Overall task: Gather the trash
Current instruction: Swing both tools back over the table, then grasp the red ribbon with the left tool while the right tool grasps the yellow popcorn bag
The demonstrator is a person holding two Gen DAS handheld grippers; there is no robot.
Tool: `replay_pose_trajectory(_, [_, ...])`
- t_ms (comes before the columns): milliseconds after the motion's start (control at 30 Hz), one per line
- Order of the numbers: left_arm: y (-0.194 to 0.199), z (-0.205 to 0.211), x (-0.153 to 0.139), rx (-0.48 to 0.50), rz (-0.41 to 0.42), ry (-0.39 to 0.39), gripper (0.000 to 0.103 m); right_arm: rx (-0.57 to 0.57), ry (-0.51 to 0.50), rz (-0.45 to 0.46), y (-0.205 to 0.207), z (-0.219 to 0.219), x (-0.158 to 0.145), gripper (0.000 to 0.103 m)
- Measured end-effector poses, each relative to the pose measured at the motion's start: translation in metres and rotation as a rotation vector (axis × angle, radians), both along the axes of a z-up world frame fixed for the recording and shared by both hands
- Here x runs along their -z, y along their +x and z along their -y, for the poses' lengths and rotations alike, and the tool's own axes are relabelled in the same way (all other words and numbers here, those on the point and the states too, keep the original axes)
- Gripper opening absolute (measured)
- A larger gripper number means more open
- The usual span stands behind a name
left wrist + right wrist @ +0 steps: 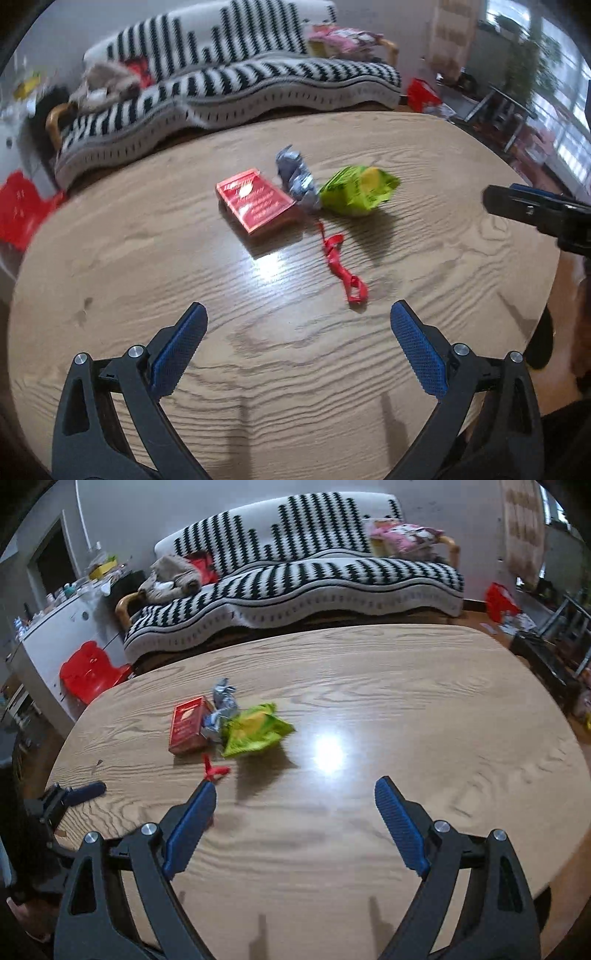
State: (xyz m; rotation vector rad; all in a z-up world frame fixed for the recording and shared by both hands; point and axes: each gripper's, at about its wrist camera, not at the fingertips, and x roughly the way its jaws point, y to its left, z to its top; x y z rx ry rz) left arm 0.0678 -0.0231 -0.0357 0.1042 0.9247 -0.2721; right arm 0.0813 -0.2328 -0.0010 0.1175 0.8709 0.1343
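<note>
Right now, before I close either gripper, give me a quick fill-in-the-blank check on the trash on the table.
1. The box lying flat on the table is ____ in colour.
2. The crumpled silver wrapper sits between the box and the ____ bag.
3. The trash item nearest the left gripper is the red ____.
4. Both the left gripper and the right gripper have their jaws ____.

Missing words: red; green; ribbon; open
</note>
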Motion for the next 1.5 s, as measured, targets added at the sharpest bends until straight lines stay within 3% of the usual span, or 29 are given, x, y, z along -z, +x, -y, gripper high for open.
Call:
replay_pose_trajectory(167, [0.021, 0.002, 0.015, -0.06, -0.096, -0.088, 0.096, -0.043, 0.033, -0.031, 0.042, -0.017, 0.018, 0.085])
replay_pose_trajectory(400, [0.04, 0.012, 0.041, -0.078, -0.172, -0.103, 0.096, -0.124, -0.054, -0.046, 0.095, -0.042, 0.04, 0.087])
replay_pose_trajectory(667, [0.051, 0.019, 0.05, -0.093, -0.12, -0.056, 0.096, -0.218, -0.072, -0.094, 0.131, -0.057, 0.07, 0.087])
replay_pose_trajectory(700, [0.052, 0.021, 0.051, -0.091, -0.114, -0.044, 0.096, -0.226, -0.081, -0.102, 0.133, -0.059, 0.073, 0.084])
replay_pose_trajectory(767, [0.054, 0.025, 0.052, -0.089, -0.101, -0.023, 0.096, -0.239, -0.107, -0.115, 0.134, -0.063, 0.079, 0.069])
replay_pose_trajectory(867, [0.057, 0.032, 0.053, -0.086, -0.082, 0.011, 0.095, -0.253, -0.127, -0.113, 0.132, -0.065, 0.08, 0.067])
replay_pose_trajectory(933, [0.058, 0.035, 0.052, -0.081, -0.064, 0.022, 0.087, -0.247, -0.109, -0.114, 0.129, -0.06, 0.077, 0.056])
replay_pose_trajectory(967, [0.057, 0.037, 0.051, -0.076, -0.054, 0.038, 0.078, -0.242, -0.101, -0.113, 0.128, -0.057, 0.076, 0.052])
replay_pose_trajectory(1033, [0.057, 0.041, 0.049, -0.063, -0.04, 0.053, 0.065, -0.225, -0.101, -0.111, 0.123, -0.053, 0.073, 0.051])
replay_pose_trajectory(1100, [0.056, 0.043, 0.046, -0.061, -0.038, 0.061, 0.031, -0.214, -0.101, -0.106, 0.115, -0.045, 0.069, 0.051])
replay_pose_trajectory(1167, [0.056, 0.046, 0.044, -0.053, -0.048, 0.059, 0.012, -0.195, -0.103, -0.097, 0.106, -0.037, 0.064, 0.051])
replay_pose_trajectory(1200, [0.056, 0.047, 0.044, -0.045, -0.055, 0.052, 0.008, -0.188, -0.101, -0.092, 0.101, -0.033, 0.06, 0.05])
replay_pose_trajectory(1500, [0.044, 0.053, 0.031, -0.011, -0.018, 0.058, 0.007, -0.118, -0.116, -0.059, 0.047, 0.012, 0.034, 0.051])
